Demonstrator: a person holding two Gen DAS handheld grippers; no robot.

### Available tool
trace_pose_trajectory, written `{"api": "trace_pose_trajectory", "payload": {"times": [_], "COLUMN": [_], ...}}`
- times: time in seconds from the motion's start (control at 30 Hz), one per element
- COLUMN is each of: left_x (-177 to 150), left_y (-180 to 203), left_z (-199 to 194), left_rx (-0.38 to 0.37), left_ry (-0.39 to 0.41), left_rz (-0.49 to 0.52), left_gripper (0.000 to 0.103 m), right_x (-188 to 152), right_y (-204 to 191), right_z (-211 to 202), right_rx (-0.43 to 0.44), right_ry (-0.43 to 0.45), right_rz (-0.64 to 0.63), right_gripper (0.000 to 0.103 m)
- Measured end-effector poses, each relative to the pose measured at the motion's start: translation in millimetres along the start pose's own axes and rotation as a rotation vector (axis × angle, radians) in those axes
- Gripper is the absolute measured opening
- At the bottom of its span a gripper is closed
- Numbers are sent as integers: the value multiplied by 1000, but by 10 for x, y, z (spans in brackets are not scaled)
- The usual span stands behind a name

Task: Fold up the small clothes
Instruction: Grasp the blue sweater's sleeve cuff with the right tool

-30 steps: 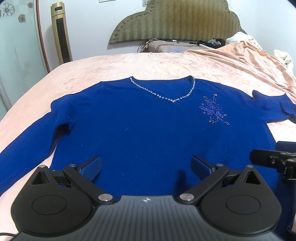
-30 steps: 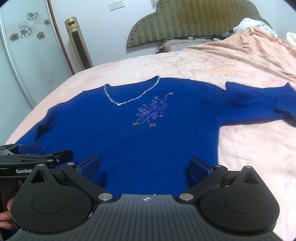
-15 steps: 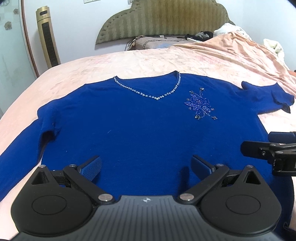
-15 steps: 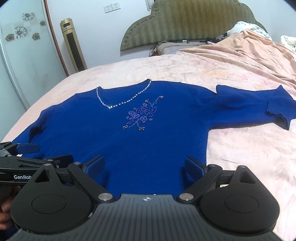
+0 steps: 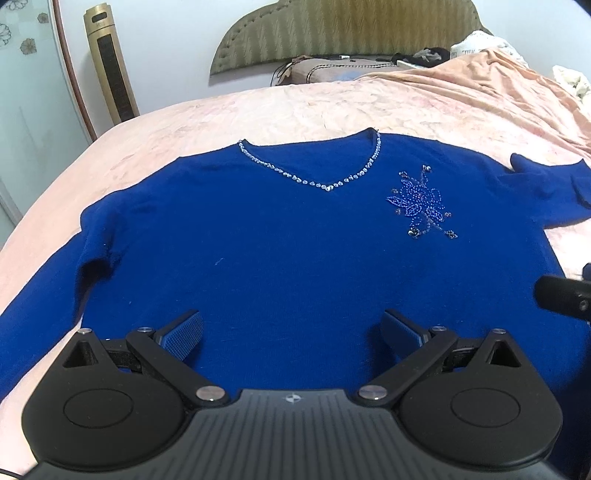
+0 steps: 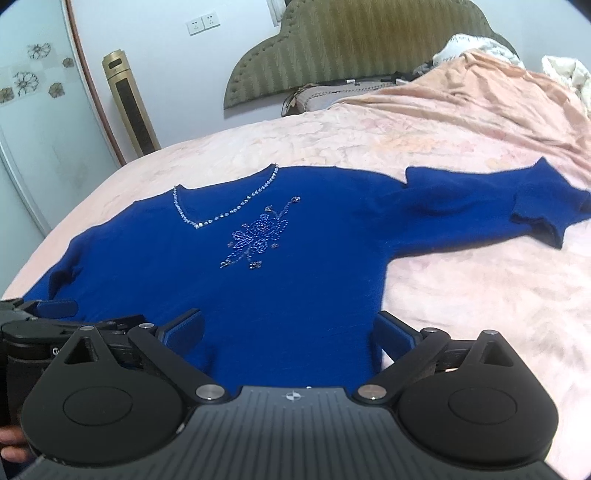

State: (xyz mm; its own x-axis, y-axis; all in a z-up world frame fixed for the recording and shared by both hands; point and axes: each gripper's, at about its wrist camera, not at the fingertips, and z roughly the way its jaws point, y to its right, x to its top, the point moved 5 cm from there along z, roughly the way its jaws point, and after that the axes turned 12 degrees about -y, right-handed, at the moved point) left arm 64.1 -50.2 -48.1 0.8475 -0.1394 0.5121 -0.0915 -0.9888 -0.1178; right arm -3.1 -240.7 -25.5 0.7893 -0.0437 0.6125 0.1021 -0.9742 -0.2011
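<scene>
Two grippers, both with fingers wide apart, nothing between the pads. Left gripper [image 5: 291, 332] hovers over the lower middle of the sweater [image 5: 280, 240]; right gripper [image 6: 288, 332] hovers over the sweater's lower right part, its right finger [image 6: 393, 334] at the side edge where blue meets the bedspread [image 6: 461, 295]. Cannot tell if either touches the fabric.

Sweater is dark blue, spread flat face up on the pink bedspread, unfolded, neck pointing away toward the headboard [image 5: 347, 33]. V-neck trimmed with beads [image 5: 325, 177]; beaded flower [image 5: 421, 205] on the chest just right of the neck. Left sleeve [image 5: 40, 295] runs out toward the near left edge of the bed. Right sleeve [image 6: 498, 206] stretches out to the right, cuff [image 6: 535, 221] bent back.

Left gripper also visible at the left edge of the right wrist view, beside the right one. Gold tower fan [image 6: 131, 103] stands by the wall left of the headboard. Rumpled bedding [image 6: 480, 40] piled at the far right.
</scene>
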Motion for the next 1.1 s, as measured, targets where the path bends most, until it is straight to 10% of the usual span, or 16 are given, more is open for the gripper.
{"api": "trace_pose_trajectory", "payload": {"times": [0.37, 0.77, 1.0, 1.1], "left_x": [23, 5, 2, 3], "left_y": [85, 126, 26, -26], "left_z": [6, -2, -2, 17], "left_rx": [18, 8, 13, 7], "left_ry": [0, -4, -9, -19], "left_rz": [34, 58, 42, 26], "left_gripper": [103, 103, 103, 103], "right_x": [320, 633, 741, 813], "right_y": [748, 1917, 2092, 2275], "right_z": [-106, 399, 267, 113], "right_rx": [-235, -472, -445, -417], "right_ry": [113, 23, 76, 119], "right_rz": [8, 38, 133, 214], "right_gripper": [97, 86, 15, 14]}}
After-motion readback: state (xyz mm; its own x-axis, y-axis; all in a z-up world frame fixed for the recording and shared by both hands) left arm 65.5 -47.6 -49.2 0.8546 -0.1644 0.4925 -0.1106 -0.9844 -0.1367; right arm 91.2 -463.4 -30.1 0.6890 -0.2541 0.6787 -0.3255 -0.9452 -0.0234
